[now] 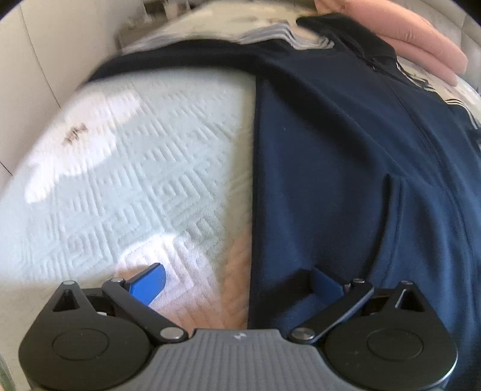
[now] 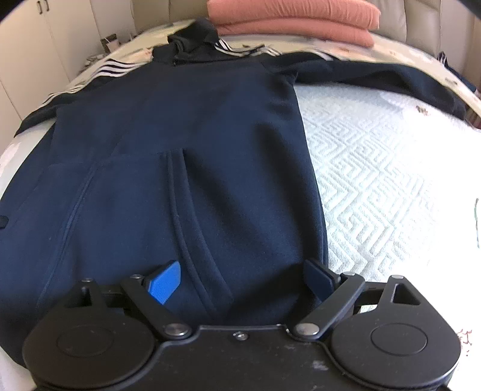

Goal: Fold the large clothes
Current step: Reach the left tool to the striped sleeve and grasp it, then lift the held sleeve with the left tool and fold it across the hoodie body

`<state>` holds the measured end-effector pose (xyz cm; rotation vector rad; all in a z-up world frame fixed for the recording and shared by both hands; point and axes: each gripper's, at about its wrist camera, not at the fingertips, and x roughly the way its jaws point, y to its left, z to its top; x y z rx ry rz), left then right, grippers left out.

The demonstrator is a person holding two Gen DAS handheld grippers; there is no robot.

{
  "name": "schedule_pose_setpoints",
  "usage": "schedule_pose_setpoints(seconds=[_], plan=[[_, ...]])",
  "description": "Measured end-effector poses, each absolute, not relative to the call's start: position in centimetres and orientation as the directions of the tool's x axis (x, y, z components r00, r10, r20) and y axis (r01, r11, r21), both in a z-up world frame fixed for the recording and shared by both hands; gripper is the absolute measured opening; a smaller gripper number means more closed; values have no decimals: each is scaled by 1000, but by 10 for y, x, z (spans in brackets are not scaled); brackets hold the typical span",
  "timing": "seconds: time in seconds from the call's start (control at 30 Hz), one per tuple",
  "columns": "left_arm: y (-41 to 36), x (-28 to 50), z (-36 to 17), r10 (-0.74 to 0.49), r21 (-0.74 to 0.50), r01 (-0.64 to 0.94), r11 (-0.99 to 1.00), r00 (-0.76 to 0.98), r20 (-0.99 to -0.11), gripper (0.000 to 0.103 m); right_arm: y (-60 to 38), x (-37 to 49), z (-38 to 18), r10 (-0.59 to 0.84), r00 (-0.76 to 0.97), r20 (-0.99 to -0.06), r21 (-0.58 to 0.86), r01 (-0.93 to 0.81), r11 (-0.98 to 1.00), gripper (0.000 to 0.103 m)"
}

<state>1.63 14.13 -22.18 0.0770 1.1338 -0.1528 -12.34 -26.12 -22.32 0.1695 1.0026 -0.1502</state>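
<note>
A navy hoodie [image 2: 186,126] with white-striped sleeves was spread flat on the quilted bedspread [image 2: 375,168]. Both the left gripper [image 1: 237,285] and right gripper [image 2: 240,279] were held wide apart, nothing grasped.

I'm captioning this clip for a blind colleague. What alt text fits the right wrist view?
A navy blue zip-up jacket with white sleeve stripes lies spread flat on a pale quilted bedspread, collar farthest from the camera. The open right gripper sits over its near hem. Folded salmon-pink garments are stacked beyond the collar.
</note>
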Motion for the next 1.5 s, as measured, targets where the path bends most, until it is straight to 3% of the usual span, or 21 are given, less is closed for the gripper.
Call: schedule_pose_setpoints(seconds=[0.03,0.07,0.1,0.2,0.3,0.4,0.57,0.77,1.0,1.1,1.33,1.43,1.5], plan=[[144,22,-217,-85,-28,153,988,385,-919,95,-263,-120,-220,-36,512,-859,79,202,976,103],[148,26,-209,-88,-42,129,991,374,-923,79,-268,-114,-219,-27,501,-865,87,203,975,103],[151,31,-199,-97,-61,107,992,369,-924,75,-272,-114,-213,-19,504,-864,98,206,974,103],[158,44,-164,-96,-89,37,995,389,-916,78,-284,-110,-176,-7,586,-810,109,163,981,103],[158,63,-123,-20,-27,-8,1000,465,-885,83,-293,-89,-121,-14,690,-724,55,77,996,103],[159,85,-86,53,20,-66,998,541,-839,91,-292,-54,-70,63,758,-649,57,-34,998,103],[168,115,-63,57,-3,-99,995,595,-801,95,-237,25,-27,161,785,-598,7,-196,981,103],[213,179,-87,66,-48,-170,984,605,-793,93,-166,71,-25,302,786,-540,152,-262,953,103],[310,268,-130,-31,-306,-371,877,592,-806,86,-116,135,-54,277,697,-662,170,-221,960,103],[337,295,-148,-44,-318,-394,862,568,-822,86,-87,164,-62,279,675,-683,150,-244,958,103],[366,348,-194,-177,-416,-357,836,542,-821,76,-48,183,-70,418,621,-663,296,-295,908,103],[373,355,-216,-227,-473,-381,794,536,-813,76,-49,184,-71,402,644,-651,316,-252,915,103],[383,350,-229,-261,-554,-392,734,591,-763,83,-52,190,-74,367,652,-663,313,-203,928,103]])
